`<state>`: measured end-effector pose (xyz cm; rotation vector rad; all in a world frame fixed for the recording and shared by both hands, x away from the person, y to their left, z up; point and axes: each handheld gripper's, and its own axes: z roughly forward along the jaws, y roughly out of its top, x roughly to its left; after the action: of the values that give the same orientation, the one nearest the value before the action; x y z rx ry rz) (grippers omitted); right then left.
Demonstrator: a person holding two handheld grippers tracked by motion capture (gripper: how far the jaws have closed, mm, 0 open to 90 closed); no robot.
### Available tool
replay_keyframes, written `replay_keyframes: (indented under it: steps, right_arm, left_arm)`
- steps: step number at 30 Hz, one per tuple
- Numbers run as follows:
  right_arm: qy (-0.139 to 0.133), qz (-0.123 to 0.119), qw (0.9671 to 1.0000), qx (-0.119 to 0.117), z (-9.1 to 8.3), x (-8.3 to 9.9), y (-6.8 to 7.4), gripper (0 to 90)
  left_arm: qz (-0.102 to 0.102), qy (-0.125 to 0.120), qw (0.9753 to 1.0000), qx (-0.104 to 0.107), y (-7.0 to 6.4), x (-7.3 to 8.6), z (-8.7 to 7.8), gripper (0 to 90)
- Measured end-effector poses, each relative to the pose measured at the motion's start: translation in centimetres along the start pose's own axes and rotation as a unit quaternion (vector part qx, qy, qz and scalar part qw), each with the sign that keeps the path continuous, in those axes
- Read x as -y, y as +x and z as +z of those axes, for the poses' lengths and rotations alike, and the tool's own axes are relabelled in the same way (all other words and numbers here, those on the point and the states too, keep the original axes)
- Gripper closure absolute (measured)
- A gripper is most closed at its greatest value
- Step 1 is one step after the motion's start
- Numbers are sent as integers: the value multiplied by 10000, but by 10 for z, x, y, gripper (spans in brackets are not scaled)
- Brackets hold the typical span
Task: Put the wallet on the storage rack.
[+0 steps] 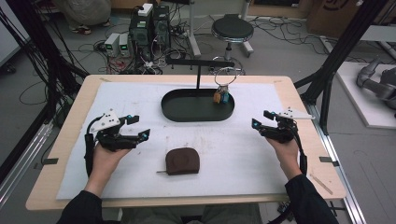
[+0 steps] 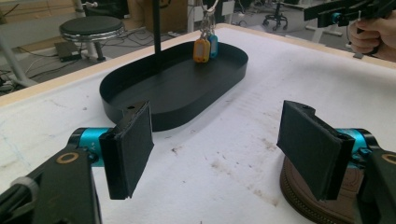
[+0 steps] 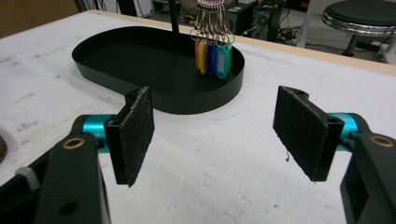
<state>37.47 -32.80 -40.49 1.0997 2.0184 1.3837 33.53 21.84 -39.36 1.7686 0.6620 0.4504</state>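
Nearest me, a brown zip pouch (image 1: 183, 161) is lying closed on the white mat (image 1: 243, 154), untouched. I am holding my left gripper (image 1: 135, 127) and right gripper (image 1: 261, 119) wide and empty. Beyond, coloured key tags (image 3: 213, 58) are hanging over the black tray (image 1: 187, 114). Nothing seems started; I am reading no labels.

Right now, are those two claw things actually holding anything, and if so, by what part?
Nothing is held. The left gripper and right gripper both stand open with bare white table between their pads.
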Motion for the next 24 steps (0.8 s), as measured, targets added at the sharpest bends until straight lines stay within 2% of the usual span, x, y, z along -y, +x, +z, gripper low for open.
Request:
replay_keyframes:
  steps: [2,6,14,21,24]
  right_arm:
    - [-12,-1,10000,-8,0,0,0,298]
    - [-29,40,10000,-12,-1,0,-1,298]
    - [-40,53,10000,-5,0,0,-2,300]
    - [-14,19,10000,-8,2,0,0,301]
    - [-17,-7,10000,-6,2,0,0,301]
  left_arm:
    - [-5,41,10000,42,-3,1,2,263]
    - [-161,34,9996,218,-8,4,5,263]
    - [-310,253,9975,575,-29,12,16,263]
    - [-361,470,9958,695,-44,21,21,264]
    - [-523,565,9944,725,-48,27,23,277]
